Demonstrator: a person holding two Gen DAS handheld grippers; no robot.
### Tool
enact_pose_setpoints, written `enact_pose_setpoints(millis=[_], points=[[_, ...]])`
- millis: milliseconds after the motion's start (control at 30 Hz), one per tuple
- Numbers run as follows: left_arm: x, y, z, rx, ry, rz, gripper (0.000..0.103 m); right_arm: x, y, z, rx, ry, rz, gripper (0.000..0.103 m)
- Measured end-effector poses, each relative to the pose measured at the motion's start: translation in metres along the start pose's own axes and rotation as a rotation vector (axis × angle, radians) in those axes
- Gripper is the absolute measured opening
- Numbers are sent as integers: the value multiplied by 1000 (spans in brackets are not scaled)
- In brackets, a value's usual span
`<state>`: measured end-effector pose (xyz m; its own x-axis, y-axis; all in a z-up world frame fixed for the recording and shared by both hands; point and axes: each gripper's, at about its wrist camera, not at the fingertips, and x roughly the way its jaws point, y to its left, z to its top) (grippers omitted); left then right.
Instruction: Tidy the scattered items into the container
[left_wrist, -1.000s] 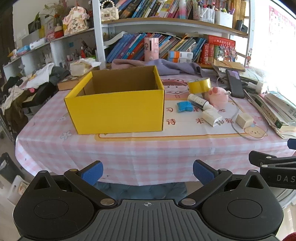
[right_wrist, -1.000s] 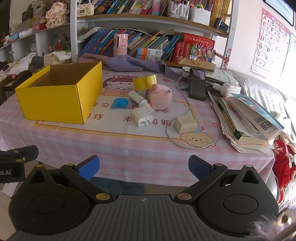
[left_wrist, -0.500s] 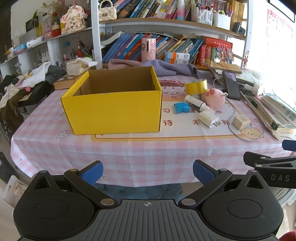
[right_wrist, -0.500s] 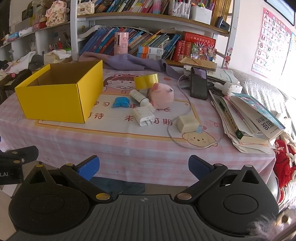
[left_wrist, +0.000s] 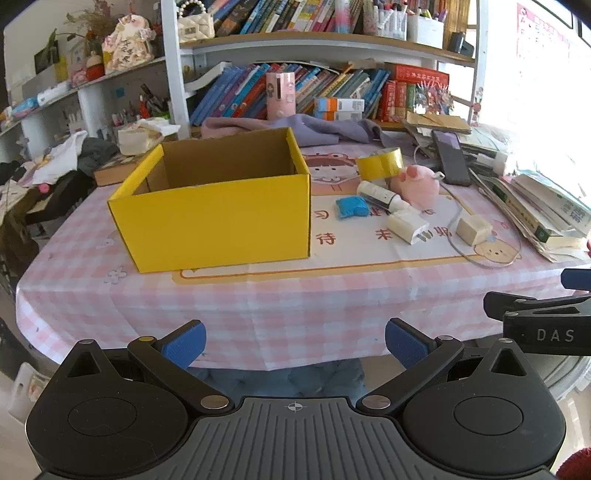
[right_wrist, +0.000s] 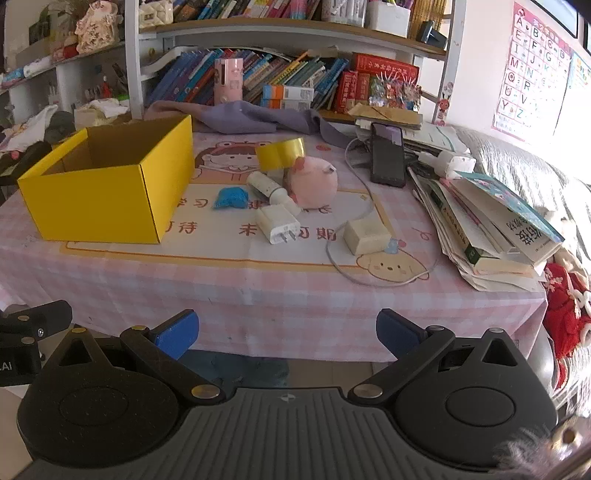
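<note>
Six loose items sit right of the yellow box (left_wrist: 218, 206) on the table (left_wrist: 295, 306): one tape roll (right_wrist: 281, 153), one tube (right_wrist: 266, 187), one pink plush (right_wrist: 314, 181), one blue piece (right_wrist: 231, 197), two white chargers (right_wrist: 277, 223) (right_wrist: 365, 236). Box looks empty. Left claw (left_wrist: 294, 341) and right claw (right_wrist: 287, 329) are both spread wide, holding nothing, short of the table edge. Suggest: right takes the nearest charger first, gripped across its flat sides; avoid the cable (right_wrist: 354, 275).

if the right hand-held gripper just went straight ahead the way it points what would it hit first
Probably the tablecloth-covered table edge: the right hand-held gripper sits open in front of it and seemingly below the tabletop. If it cleared the edge, the white charger plug lies roughly in line, though depth is unclear.
</note>
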<state>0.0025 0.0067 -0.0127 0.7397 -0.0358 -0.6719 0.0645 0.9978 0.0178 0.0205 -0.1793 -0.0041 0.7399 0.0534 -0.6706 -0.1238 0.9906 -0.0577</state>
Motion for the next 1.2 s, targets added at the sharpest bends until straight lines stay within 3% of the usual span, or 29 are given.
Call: enact_pose_setpoints(millis=[167,433,633,767,967,1200], points=[[2,3,-3,16,38,8,103,4,3,0,6,17,1,103],[3,12,-3,19,80,57,103,13,-14,-1,152,49,15,103],[7,8,-2,26,116,76,103,16,-11,-2,138,46,47,103],[3,-1,3,41,94,98,103,17,-17,-3,125,61,50,103],[1,-26,4,149,54,60,103,15,-22,-5,108,67,34,103],[-4,-32,11,136,-41,7,103,9,-21,0,35,24,34,103]])
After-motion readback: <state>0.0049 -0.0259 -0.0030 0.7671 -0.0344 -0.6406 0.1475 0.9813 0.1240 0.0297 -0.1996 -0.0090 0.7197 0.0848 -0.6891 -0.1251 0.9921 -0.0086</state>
